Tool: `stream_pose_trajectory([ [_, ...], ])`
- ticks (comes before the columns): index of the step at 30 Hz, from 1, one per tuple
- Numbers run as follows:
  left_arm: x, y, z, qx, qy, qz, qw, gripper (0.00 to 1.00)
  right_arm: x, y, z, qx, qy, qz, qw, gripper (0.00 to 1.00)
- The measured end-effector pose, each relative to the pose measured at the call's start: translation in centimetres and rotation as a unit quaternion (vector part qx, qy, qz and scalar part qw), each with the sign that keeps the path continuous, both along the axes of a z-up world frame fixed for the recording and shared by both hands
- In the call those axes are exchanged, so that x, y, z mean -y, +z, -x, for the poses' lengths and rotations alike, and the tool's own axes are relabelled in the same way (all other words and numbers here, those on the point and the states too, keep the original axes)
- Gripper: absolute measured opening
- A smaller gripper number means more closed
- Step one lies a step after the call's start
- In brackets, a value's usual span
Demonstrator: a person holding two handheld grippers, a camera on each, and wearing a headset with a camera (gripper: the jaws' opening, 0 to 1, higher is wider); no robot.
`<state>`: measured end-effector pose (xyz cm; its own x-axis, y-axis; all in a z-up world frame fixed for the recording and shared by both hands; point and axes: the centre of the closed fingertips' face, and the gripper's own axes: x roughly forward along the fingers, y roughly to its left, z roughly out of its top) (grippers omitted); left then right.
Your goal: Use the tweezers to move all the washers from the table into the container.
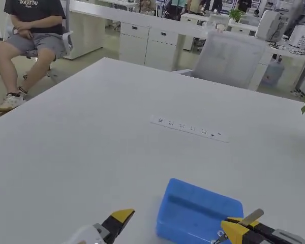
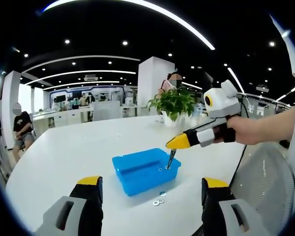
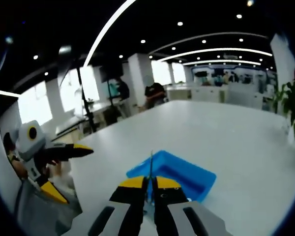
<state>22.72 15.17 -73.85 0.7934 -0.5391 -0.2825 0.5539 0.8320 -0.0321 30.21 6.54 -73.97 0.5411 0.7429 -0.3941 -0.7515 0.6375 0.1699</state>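
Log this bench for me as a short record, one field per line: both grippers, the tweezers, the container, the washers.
left gripper: open, holding nothing, jaws wide apart
right gripper: shut on the tweezers
tweezers: tips pointing down over one corner of the container
container: blue, open-topped, resting on the white table
washers: a few on the table beside the container, not yet moved

The white bench (image 1: 81,152) carries a blue container (image 1: 198,208), a few washers (image 2: 161,200) just beside it, a socket strip (image 1: 189,128) and a potted plant (image 2: 174,105).
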Motion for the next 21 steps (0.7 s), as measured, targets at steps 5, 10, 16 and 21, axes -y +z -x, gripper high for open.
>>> stream_pose_trajectory([
  [5, -0.1, -0.1, 0.0, -0.001, 0.001, -0.001, 1.0000, 0.84, 0.0, 0.5, -0.4, 0.008, -0.004, 0.004, 1.0000, 0.03],
  [10, -0.1, 0.0, 0.0, -0.001, 0.002, -0.001, 1.0000, 0.83, 0.2, 0.8, -0.9, 0.011, -0.013, 0.003, 0.9998, 0.02],
  [16, 0.0, 0.0, 0.0, -0.003, 0.001, -0.003, 1.0000, 0.83, 0.2, 1.2, -1.8, 0.013, -0.022, 0.001, 0.9997, 0.02],
  [21, -0.1, -0.2, 0.0, -0.004, 0.001, -0.005, 1.0000, 0.83, 0.0, 1.3, -2.6, 0.016, -0.021, 0.004, 0.9996, 0.02],
])
